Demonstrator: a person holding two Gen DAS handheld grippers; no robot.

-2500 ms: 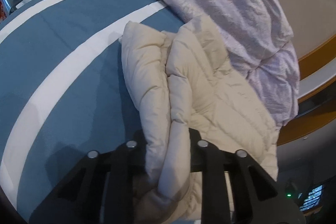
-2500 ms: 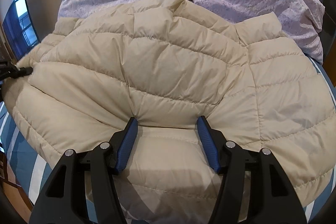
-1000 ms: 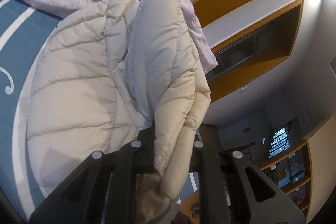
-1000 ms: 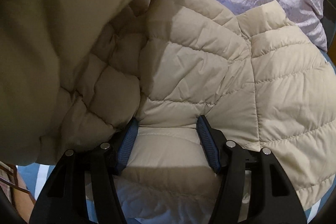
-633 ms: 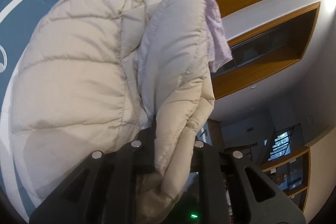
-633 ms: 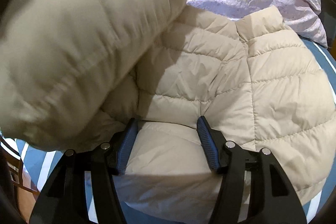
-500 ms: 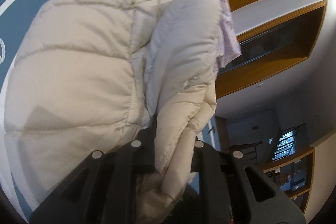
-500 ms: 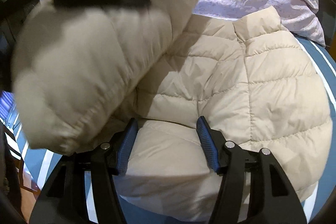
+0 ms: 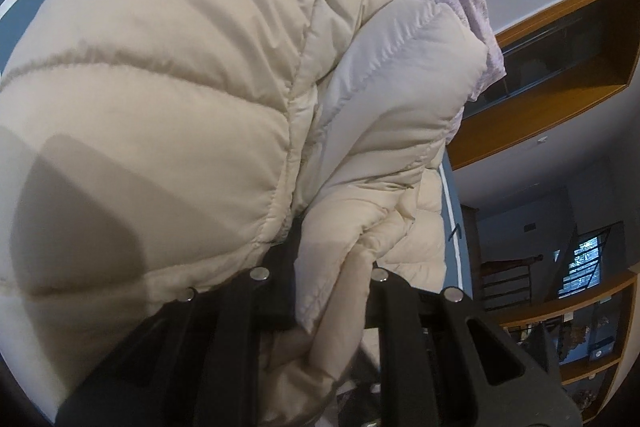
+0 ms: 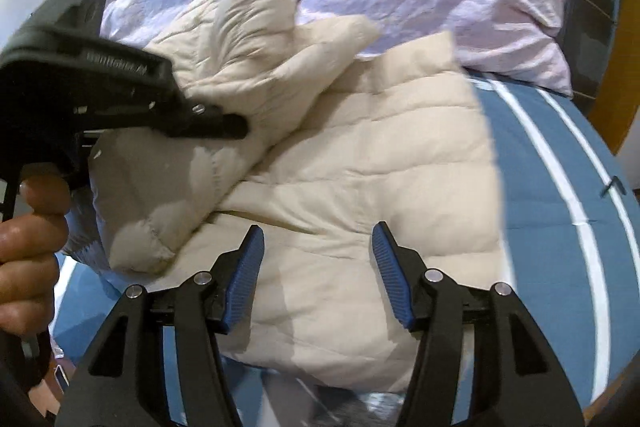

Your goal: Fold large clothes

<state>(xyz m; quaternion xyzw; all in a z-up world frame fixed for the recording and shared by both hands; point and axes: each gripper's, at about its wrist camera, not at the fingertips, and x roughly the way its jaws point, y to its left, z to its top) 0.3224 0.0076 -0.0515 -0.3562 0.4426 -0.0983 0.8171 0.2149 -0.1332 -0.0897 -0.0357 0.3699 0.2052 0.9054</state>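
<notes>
Now that you've swung the left side of the cream quilted puffer jacket (image 10: 360, 163) up and over its own middle, the first fold is basically made, compared with a couple of seconds back when the jacket lay spread out flat on the blue bedsheet with white stripes (image 10: 560, 187).

Going left to right from the jacket's folded flap: your left gripper (image 10: 224, 125) sits on the flap's left edge, jaws narrow and clamped on a bunch of the cream fabric, angled down toward the jacket with your hand (image 10: 28, 227) wrapped round the handle. I'd say it's ready to drop the flap.

Over the jacket's near hem, your right gripper (image 10: 318, 267) hovers about half open, blue pads clear of the fabric. It's tilted down and has pulled back off the hem.
</notes>
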